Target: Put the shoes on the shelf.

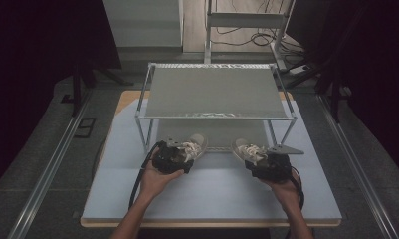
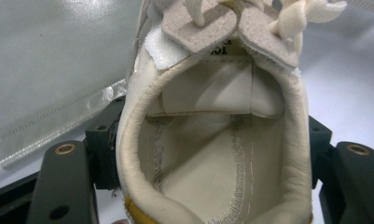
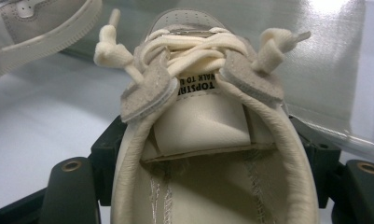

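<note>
A cream lace-up shoe (image 1: 194, 145) sits between the jaws of my left gripper (image 1: 173, 157), toe pointing at the rack. The left gripper view looks into its opening (image 2: 208, 154), and a black finger (image 2: 63, 182) presses on each side of the heel collar. My right gripper (image 1: 266, 164) is shut the same way on the second cream shoe (image 1: 247, 149). The right gripper view has that shoe's tongue and laces (image 3: 198, 93) in front, with black fingers (image 3: 70, 186) at both sides. Both shoes are at the front edge of the rack's lower level.
A metal wire rack (image 1: 142, 99) with a grey top shelf (image 1: 214, 92) stands at the back of the pale blue table mat (image 1: 212, 194). A rack leg (image 1: 291, 132) is just right of the right shoe. Rails run along both table sides.
</note>
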The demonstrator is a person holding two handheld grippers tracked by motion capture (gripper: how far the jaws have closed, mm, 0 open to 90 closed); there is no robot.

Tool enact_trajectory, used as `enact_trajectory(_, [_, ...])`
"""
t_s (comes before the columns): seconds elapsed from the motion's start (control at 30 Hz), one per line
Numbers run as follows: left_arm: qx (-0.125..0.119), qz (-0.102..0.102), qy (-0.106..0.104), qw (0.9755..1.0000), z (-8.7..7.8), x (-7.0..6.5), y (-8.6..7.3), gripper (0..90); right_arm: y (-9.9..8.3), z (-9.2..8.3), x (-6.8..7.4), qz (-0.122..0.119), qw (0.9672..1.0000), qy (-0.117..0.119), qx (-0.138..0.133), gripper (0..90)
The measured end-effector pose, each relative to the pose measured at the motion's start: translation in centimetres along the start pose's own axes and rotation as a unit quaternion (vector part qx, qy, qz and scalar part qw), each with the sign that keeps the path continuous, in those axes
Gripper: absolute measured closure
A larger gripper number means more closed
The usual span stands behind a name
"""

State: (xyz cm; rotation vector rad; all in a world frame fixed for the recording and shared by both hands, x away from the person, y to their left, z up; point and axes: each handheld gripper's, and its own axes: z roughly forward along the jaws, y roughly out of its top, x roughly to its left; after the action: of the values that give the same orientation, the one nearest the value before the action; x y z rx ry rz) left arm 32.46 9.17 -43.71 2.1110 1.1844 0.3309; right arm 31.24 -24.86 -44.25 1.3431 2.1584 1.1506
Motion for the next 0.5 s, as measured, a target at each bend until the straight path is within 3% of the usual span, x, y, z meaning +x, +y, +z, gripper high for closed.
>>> enact_trajectory(0.5, [0.003, -0.006, 0.009, 0.9999, 2.1, 0.4, 2.1, 30.1, 2.2, 3.4, 1.4, 0.005, 0.9999, -0.014, 0.003, 29.0])
